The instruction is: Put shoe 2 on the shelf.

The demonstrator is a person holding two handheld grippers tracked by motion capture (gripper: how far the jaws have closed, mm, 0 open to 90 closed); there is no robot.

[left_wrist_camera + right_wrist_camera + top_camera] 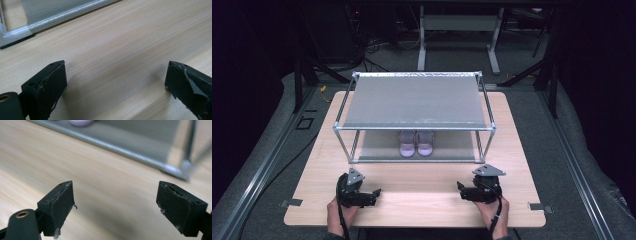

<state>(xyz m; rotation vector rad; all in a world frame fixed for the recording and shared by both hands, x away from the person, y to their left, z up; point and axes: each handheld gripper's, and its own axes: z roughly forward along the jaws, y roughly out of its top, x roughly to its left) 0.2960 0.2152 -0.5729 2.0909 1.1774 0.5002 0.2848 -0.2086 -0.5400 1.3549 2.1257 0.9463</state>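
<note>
My left gripper (pixel 374 192) spread, empty, over light wooden worktop (pixel 422 200). My right gripper (pixel 460 187) spread, empty. Pair of small lilac shoes (pixel 415 145) ahead between both, on lower shelf of grey metal-framed rack (pixel 414 107).

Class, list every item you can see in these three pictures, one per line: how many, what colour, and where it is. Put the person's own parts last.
Table: one, light wood, in the middle of the scene on a grey floor.
Shoe rack: one, silver tube frame with two grey fabric shelves, standing on the far half of the table.
Shoes: one pair, pale lilac, side by side on the lower shelf, toes toward the person.
Metal stand: one, light grey, on the floor behind the table.
Hands: two, at the near table edge, each holding a tool.
Left tool: one, black with a grey plate on top, near left of the table, jaws apart over bare wood.
Right tool: one, black with a grey plate, near right, jaws apart with nothing between them.
</note>
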